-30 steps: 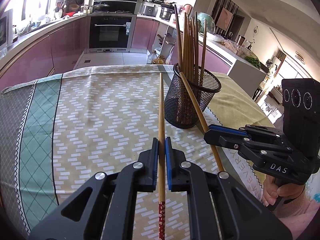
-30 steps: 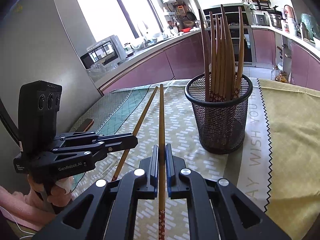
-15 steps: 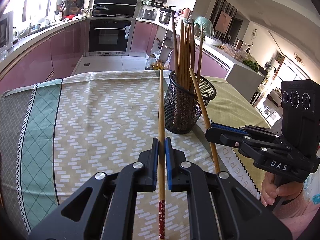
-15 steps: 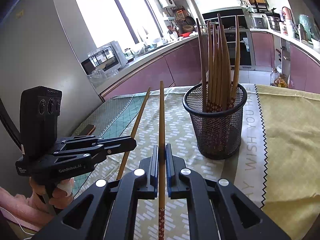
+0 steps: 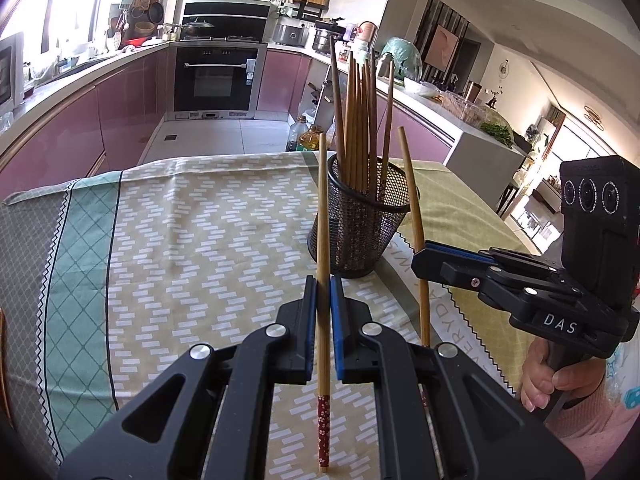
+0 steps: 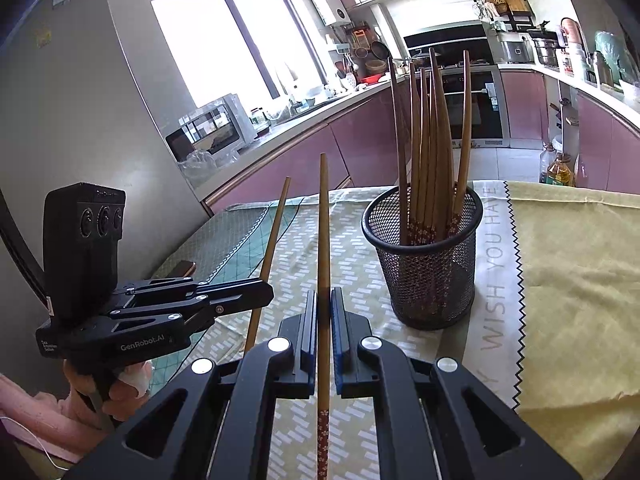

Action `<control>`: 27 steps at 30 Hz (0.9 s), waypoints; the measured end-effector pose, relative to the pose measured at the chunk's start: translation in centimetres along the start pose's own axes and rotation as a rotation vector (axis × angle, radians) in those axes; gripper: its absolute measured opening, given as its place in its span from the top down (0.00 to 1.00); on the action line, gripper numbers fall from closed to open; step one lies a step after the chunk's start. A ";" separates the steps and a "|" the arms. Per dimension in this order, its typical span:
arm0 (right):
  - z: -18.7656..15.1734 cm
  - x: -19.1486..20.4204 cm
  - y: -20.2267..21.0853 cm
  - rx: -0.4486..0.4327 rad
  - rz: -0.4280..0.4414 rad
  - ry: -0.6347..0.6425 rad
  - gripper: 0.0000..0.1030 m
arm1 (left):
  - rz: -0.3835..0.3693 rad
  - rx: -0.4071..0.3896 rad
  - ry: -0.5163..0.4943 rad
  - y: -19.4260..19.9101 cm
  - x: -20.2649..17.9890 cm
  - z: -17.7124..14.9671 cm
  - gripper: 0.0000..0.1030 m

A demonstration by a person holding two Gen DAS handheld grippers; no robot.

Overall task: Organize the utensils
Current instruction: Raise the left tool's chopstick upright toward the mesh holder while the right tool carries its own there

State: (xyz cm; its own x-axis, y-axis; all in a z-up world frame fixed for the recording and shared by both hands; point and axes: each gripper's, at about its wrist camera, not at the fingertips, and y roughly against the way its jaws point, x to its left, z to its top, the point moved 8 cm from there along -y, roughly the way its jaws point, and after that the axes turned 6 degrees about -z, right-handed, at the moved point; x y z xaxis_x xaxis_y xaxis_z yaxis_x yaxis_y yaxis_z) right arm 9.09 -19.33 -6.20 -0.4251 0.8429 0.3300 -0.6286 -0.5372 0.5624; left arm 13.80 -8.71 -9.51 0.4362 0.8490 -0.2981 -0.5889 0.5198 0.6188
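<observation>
Both chopsticks have tipped up more steeply than a second ago, their tips now clear of the mesh cup. On the cloth-covered desk (image 5: 192, 216) stands the mesh cup (image 6: 434, 272), full of upright chopsticks. Left gripper (image 5: 323, 292) is clamped on one chopstick (image 5: 322, 208); right gripper (image 6: 323, 304) is clamped on another chopstick (image 6: 323, 232), both near the cup.

A home kitchen: built-in oven (image 5: 218, 76), pink cabinets (image 5: 120, 116), microwave (image 6: 212, 132) on the counter
</observation>
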 end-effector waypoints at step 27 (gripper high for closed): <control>2.2 -0.3 1.5 -0.071 -0.007 -0.003 0.95 | -0.005 -0.038 -0.025 0.1 -0.7 1.3 0.93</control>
State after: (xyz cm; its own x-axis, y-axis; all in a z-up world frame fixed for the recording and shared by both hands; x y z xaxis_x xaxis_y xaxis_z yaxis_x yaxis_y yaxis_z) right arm 9.72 -20.36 -3.76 -0.4187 0.8466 0.3287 -0.6764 -0.5322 0.5092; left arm 14.36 -9.39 -8.30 0.4557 0.8442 -0.2822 -0.6121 0.5274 0.5892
